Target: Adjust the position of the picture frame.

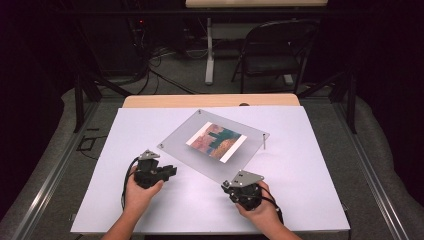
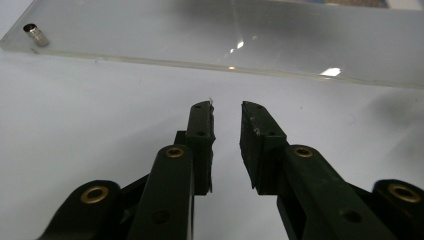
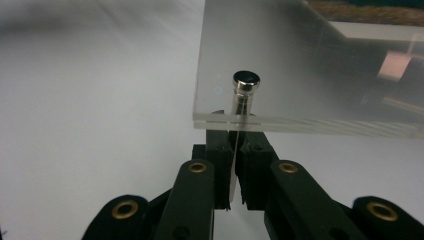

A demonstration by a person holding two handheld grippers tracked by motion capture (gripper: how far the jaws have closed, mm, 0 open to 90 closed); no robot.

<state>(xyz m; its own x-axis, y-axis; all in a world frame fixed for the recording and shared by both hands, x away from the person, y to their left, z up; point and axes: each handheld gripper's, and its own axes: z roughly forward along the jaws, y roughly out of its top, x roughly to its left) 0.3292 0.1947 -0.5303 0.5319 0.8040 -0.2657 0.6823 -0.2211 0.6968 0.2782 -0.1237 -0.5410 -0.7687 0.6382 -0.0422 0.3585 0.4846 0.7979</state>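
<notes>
While my right gripper [image 3: 232, 150] has its fingers closed on the standoff pin [image 3: 245, 92] at the near corner of the acrylic frame [image 1: 212, 142] on the desk [image 1: 300, 170], I should hold it steady, the left gripper [image 2: 227, 112] narrowly open, empty.

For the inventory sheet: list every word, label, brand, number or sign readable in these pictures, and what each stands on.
None: no word, label, brand, number or sign can be read.
Picture under the clear acrylic panel: a painted scene in orange, teal and dark tones, no lettering legible.
Metal pin at the panel's corner: plain, unmarked.
Left claw and right claw: black, no visible markings.
White table sheet: blank.
</notes>
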